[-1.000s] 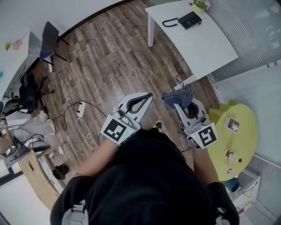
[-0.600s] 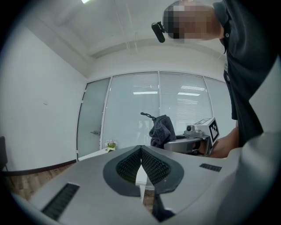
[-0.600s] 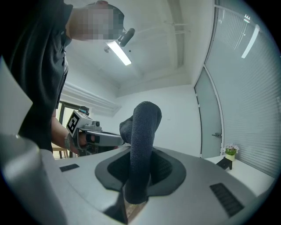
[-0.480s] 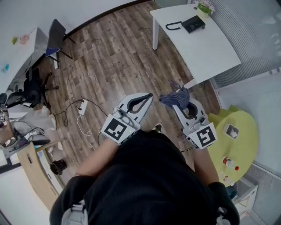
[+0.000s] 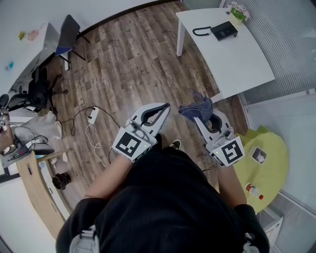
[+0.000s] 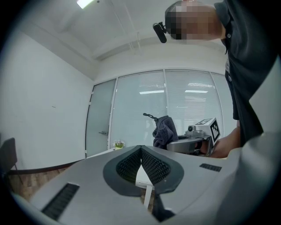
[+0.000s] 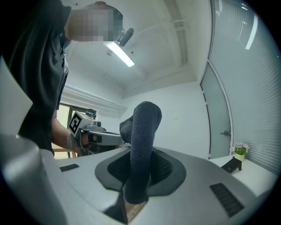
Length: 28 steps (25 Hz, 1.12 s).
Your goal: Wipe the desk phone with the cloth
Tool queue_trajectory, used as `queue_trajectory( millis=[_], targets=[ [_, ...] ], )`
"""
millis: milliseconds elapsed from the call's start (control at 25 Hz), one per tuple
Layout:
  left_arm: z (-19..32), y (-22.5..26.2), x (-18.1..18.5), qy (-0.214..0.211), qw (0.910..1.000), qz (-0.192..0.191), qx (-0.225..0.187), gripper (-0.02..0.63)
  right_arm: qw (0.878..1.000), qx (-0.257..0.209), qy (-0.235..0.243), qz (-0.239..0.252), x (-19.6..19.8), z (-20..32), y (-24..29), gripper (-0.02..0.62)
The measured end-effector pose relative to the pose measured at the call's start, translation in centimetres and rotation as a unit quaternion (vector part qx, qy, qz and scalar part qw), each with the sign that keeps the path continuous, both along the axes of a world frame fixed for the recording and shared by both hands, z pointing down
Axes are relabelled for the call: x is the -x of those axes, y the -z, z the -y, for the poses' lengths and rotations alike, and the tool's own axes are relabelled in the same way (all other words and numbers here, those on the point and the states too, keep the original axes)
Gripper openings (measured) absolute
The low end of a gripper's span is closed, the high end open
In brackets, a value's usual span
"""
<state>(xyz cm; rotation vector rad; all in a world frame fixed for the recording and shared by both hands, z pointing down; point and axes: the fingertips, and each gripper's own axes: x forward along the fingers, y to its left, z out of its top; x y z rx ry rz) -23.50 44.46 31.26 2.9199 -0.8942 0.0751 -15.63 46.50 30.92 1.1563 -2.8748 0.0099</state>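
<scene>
Wood-plank floor (image 5: 123, 64) underfoot, with a white table (image 5: 237, 64) at the far right, well apart from both claws. Not yet within reach of the work.

Desk phone (image 5: 223, 30) on the table's far end: black, flat, small in the head view. Dark curved piece just left of the base, handset or cord, too small to tell. Small potted plant (image 5: 238, 12) just beyond the phone, near the far edge.

Cloth (image 5: 197, 107): dark blue-grey, thick knit, pinched in the right claw (image 5: 203, 118). Jaws clamped on a narrow fold only, most of the bulk standing loose above the pads. Left claw (image 5: 165, 106) closed on nothing, pads meeting at the tips.

Likely trouble from here:
- Slipping of the cloth out of the pinch once dragged over the keys, with so little of it gripped.
- Sliding of the phone across the smooth top if rubbed hard with nothing bracing it; worth using the left claw to steady the base.
- Snagging the curved piece beside the base and pulling it off the table's left edge.
- Knocking over the plant, so close behind the phone.
- Tripping on the white cable and power strip (image 5: 91, 116) on the floor at near left, though off the straight line to the table.
</scene>
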Motion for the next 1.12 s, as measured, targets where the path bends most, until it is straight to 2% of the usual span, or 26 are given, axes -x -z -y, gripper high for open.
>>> queue_trajectory(
  millis=[120,480,840,1120],
  targets=[
    [1.3,-0.5,1.0,-0.001,1.0000,0.006,0.000,0.011,1.000,0.003,0.003,-0.004,0.8,1.4,-0.1,0.092],
    [7.8,-0.4,4.3,-0.005,0.9999,-0.009,-0.006,0.011,1.000,0.005,-0.006,-0.016,4.5,7.6,-0.1,0.092],
    [15.7,-0.2,9.1,-0.018,0.9997,-0.006,-0.019,0.011,1.000,0.008,-0.022,-0.018,9.5,15.2,0.2,0.092],
    [19.6,-0.7,12.2,-0.032,0.9993,-0.011,-0.013,0.011,0.999,0.011,-0.033,-0.027,12.9,19.1,0.1,0.092]
  ],
)
